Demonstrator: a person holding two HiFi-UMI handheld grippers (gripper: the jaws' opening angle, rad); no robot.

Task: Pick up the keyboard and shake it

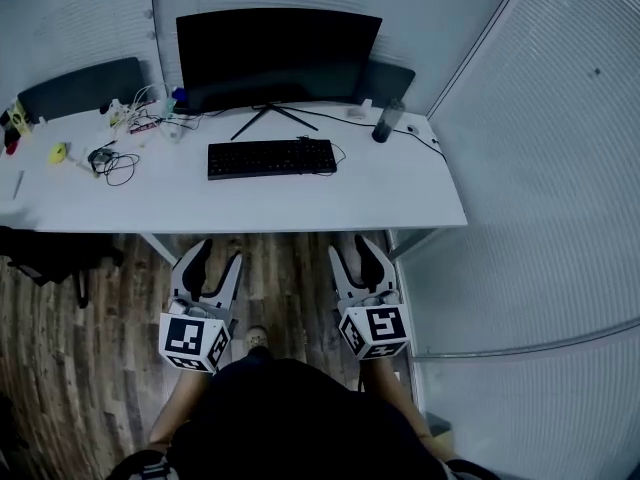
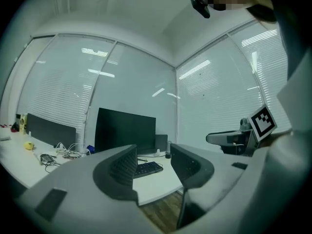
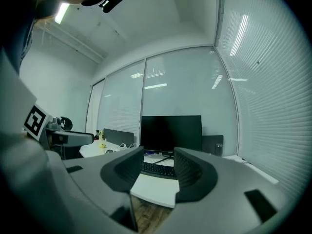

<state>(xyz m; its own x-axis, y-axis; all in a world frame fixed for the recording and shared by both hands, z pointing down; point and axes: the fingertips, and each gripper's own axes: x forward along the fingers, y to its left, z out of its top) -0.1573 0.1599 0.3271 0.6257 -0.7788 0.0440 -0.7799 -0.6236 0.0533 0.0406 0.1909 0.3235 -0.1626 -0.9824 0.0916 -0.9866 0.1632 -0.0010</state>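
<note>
Your keyboard (image 1: 271, 158) lies flat on the white bench (image 1: 400, 193), keys up. Its long axis runs left to right, about parallel to the bench's front edge. It sits just in front of the splayed feet of the monitor (image 1: 275, 56), near the middle of the bench top, and a thin cable loops off its right end. It is a slim black slab with straight edges and rows of low keys (too small here to tell the key type).

The bench top is smooth, matte and pale. The monitor is a wide, dark, slightly curved panel. A dark cylindrical bottle (image 1: 386, 121) stands upright to the right of the keyboard, well apart from it. A tangle of thin cables (image 1: 115, 163) lies toward the left. Below the bench edge the floor (image 1: 290, 278) shows wood-grain planks.

Your left tool (image 1: 216, 260) hangs over the floor, short of the bench edge and well apart from the keyboard. Its jaws stand moderately apart with only air between them. The ribbed dark pads face each other across a clear gap, and the keyboard shows far off through that gap.

Your right tool (image 1: 355, 255) is at the same height beside it, also short of the bench. Its jaws are parted to a similar middling width and hold and touch nothing.
</note>
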